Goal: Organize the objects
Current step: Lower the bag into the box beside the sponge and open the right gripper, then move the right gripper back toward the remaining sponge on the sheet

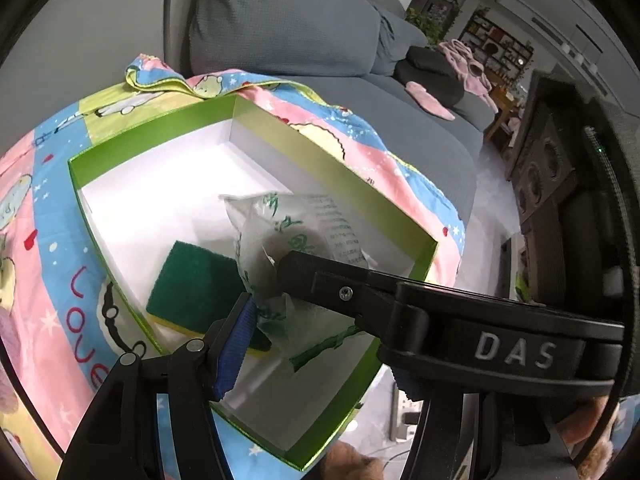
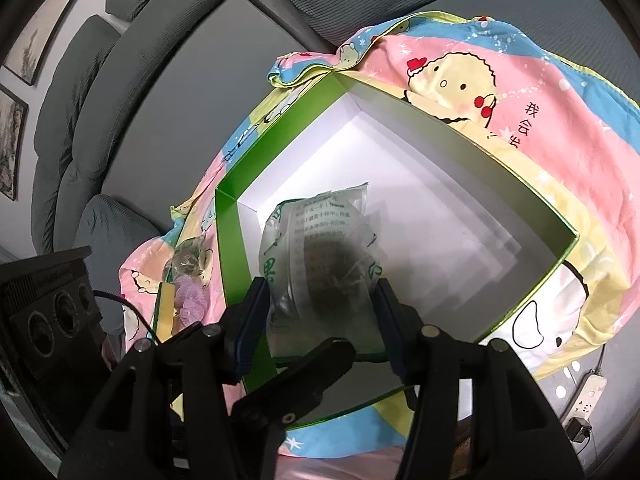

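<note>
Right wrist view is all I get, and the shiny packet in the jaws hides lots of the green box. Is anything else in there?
Observer: Yes. The left wrist view shows a green sponge lying flat on the floor of the green box, partly hidden behind the packet.
Operator: Is it green all over?
Observer: No. A yellow layer shows along its lower edge.
Operator: Is anything fun on the sofa?
Observer: Some pink clothes lie at the far end of the sofa.
</note>
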{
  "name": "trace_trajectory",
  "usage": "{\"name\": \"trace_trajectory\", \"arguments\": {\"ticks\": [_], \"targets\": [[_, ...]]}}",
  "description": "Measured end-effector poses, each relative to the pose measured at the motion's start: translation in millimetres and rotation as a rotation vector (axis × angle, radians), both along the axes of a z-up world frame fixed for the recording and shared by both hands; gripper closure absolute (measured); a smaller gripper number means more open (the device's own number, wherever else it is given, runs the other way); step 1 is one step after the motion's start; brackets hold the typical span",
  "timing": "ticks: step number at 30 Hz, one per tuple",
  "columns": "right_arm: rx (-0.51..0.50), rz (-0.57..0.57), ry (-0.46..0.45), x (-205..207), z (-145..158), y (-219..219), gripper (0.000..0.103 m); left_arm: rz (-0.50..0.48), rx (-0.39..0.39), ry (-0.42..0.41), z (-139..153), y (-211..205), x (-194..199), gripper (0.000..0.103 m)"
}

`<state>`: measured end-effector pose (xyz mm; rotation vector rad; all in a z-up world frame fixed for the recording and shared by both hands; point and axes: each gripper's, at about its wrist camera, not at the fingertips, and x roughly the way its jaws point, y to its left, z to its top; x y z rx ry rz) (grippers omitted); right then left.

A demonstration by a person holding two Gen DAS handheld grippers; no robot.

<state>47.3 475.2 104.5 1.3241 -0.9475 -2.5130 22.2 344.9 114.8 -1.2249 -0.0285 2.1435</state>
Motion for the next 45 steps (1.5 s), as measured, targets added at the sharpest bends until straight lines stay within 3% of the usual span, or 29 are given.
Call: {"name": "trace_trajectory", "arguments": {"ticks": [5,13,18,32,33,34,36,45], "targets": [[0.002,-0.025,0.004,4,4,1,0.038,0.026,0.018,0.006,10,-14,3,0.042],[0.031,-0.045,0.037,14,24,-4,0.033,0.07,0.04,0.036,29,-41,14,0.042],[0.039,-0.028,0.061,17,36,-16,0.032,0.117,0.033,0.07,39,-63,25,0.036],[0.076,0.118,0.094,9,57,-81,0.032,0.32,0.029,0.12,54,-149,46,0.036],[0.081,0.13,0.096,8,57,-87,0.025,0.336,0.028,0.12,54,-155,47,0.035],[0.086,0.142,0.1,7,58,-93,0.019,0.354,0.027,0.119,53,-164,48,0.03],[0.1,0.165,0.106,6,60,-106,0.019,0.387,0.027,0.123,51,-177,51,0.022],[0.142,0.28,0.092,-5,60,-164,0.019,0.553,0.011,0.098,34,-240,64,0.022]]}}
